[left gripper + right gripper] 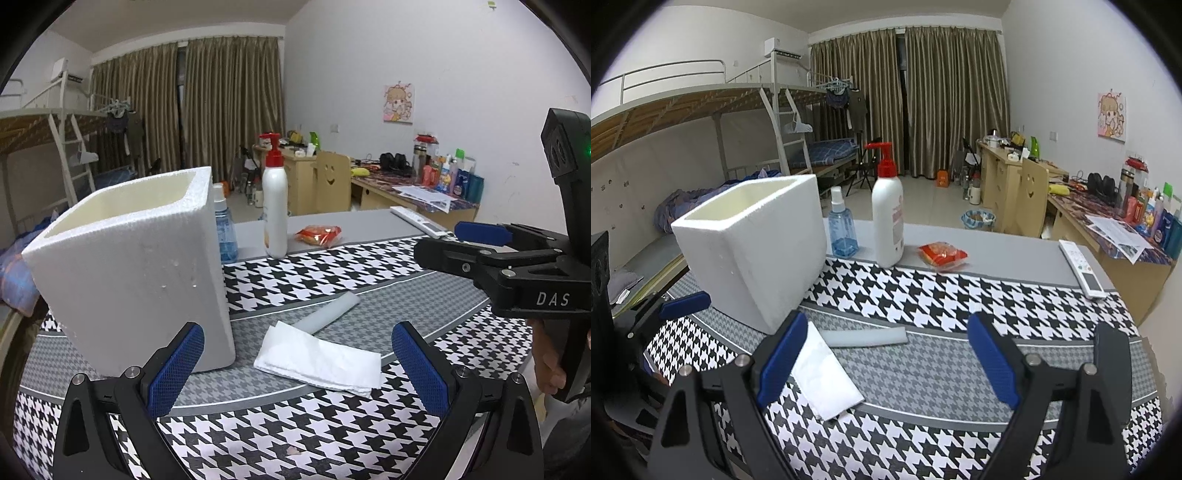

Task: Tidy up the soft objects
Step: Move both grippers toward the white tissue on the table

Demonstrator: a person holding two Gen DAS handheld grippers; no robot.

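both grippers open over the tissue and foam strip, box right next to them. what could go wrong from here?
1. The folded tissue is thin and flat on the tablecloth; the left gripper may pinch cloth with it.
2. The foam box looks light and stands close beside the left gripper's fingers; a bump could tip it.
3. The right gripper hangs nearby; both could collide over the foam strip.

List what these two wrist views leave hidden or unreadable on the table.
- White foam box: its floor is hidden by its own walls, both views.
- Folded white tissue: one edge is behind a blue finger pad, right wrist view.
- White pump bottle: label print too small.
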